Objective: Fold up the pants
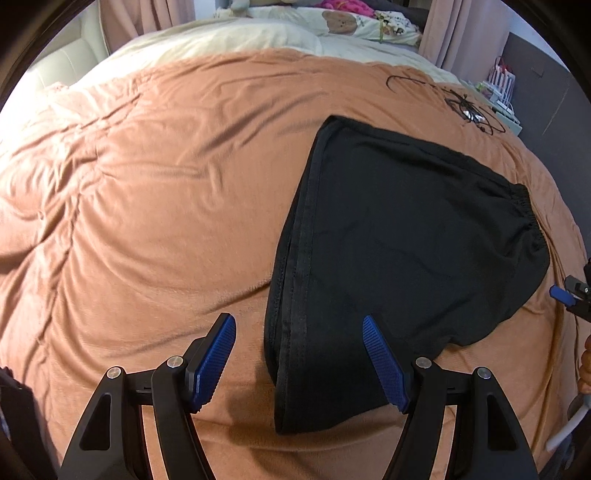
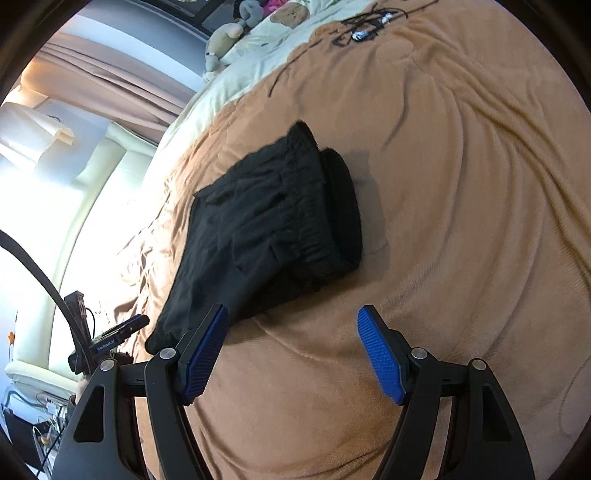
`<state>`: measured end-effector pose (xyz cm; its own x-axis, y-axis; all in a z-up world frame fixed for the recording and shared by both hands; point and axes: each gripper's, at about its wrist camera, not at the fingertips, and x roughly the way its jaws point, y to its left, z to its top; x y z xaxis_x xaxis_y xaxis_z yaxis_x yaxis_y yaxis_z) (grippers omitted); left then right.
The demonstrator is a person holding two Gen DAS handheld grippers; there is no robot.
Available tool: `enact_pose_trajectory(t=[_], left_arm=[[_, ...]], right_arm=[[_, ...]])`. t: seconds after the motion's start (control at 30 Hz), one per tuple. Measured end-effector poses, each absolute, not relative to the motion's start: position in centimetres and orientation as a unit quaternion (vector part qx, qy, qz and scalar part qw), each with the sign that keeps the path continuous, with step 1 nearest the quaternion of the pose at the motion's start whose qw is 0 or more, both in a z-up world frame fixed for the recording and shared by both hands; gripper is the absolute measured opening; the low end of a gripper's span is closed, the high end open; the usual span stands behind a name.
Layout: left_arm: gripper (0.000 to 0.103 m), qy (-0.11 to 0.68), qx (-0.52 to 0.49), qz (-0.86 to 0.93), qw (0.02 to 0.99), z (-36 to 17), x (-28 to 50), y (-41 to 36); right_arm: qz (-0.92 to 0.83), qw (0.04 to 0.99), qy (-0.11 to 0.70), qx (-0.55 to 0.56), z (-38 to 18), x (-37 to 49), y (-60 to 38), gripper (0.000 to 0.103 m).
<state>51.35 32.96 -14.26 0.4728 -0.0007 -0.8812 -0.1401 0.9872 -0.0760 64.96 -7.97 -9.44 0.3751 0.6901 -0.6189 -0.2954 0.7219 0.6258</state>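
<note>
Black pants [image 1: 399,236] lie folded into a compact stack on the orange blanket [image 1: 166,192]. An elastic waistband [image 1: 528,210] shows at their right edge. My left gripper [image 1: 299,328] is open and empty, hovering over the near left edge of the pants. In the right wrist view the pants [image 2: 266,229] lie ahead and to the left. My right gripper [image 2: 291,321] is open and empty above the blanket [image 2: 461,221], just beside the pants' near corner. Its tip [image 1: 561,293] shows at the right edge of the left wrist view.
Cream bedding and a teddy-bear pillow [image 1: 340,22] lie at the head of the bed. A black embroidered design [image 1: 469,107] marks the blanket beyond the pants. Plush toys [image 2: 229,37] sit near the pillows. A cream padded seat [image 2: 110,162] stands beside the bed.
</note>
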Motion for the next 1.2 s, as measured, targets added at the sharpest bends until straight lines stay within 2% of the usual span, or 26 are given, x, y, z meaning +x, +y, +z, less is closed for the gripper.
enact_pose_trajectory(t=[0.43, 0.5, 0.53, 0.6, 0.63, 0.73, 0.9, 1.2], left_arm=[[0.073, 0.528, -0.085, 0.017, 0.845, -18.7, 53.8, 33.8], [0.065, 0.52, -0.097, 0.016, 0.848, -18.6, 53.7, 34.1], [0.055, 0.518, -0.102, 0.015, 0.849, -18.6, 53.5, 34.2], [0.039, 0.514, -0.116, 0.008, 0.85, -18.4, 53.3, 34.5], [0.024, 0.513, -0.129, -0.002, 0.849, -18.3, 53.1, 34.6], [0.01, 0.507, -0.137, -0.009, 0.851, -17.4, 52.5, 34.7], [0.006, 0.489, -0.164, -0.023, 0.856, -15.1, 51.3, 35.3], [0.006, 0.492, -0.172, -0.037, 0.852, -13.0, 49.3, 33.9]], right_arm=[[0.325, 0.784, 0.465, 0.254, -12.4, 67.3, -8.0, 0.07], [0.321, 0.788, 0.461, 0.251, -12.6, 67.4, -7.6, 0.059], [0.317, 0.788, 0.463, 0.254, -12.8, 67.7, -7.6, 0.056], [0.313, 0.786, 0.464, 0.263, -13.2, 67.9, -7.5, 0.039], [0.313, 0.782, 0.466, 0.27, -13.4, 68.0, -7.5, 0.037], [0.313, 0.788, 0.459, 0.265, -13.2, 67.7, -7.4, 0.029], [0.317, 0.798, 0.446, 0.254, -11.6, 66.9, -7.0, 0.023], [0.319, 0.806, 0.438, 0.239, -9.8, 65.3, -7.0, 0.022]])
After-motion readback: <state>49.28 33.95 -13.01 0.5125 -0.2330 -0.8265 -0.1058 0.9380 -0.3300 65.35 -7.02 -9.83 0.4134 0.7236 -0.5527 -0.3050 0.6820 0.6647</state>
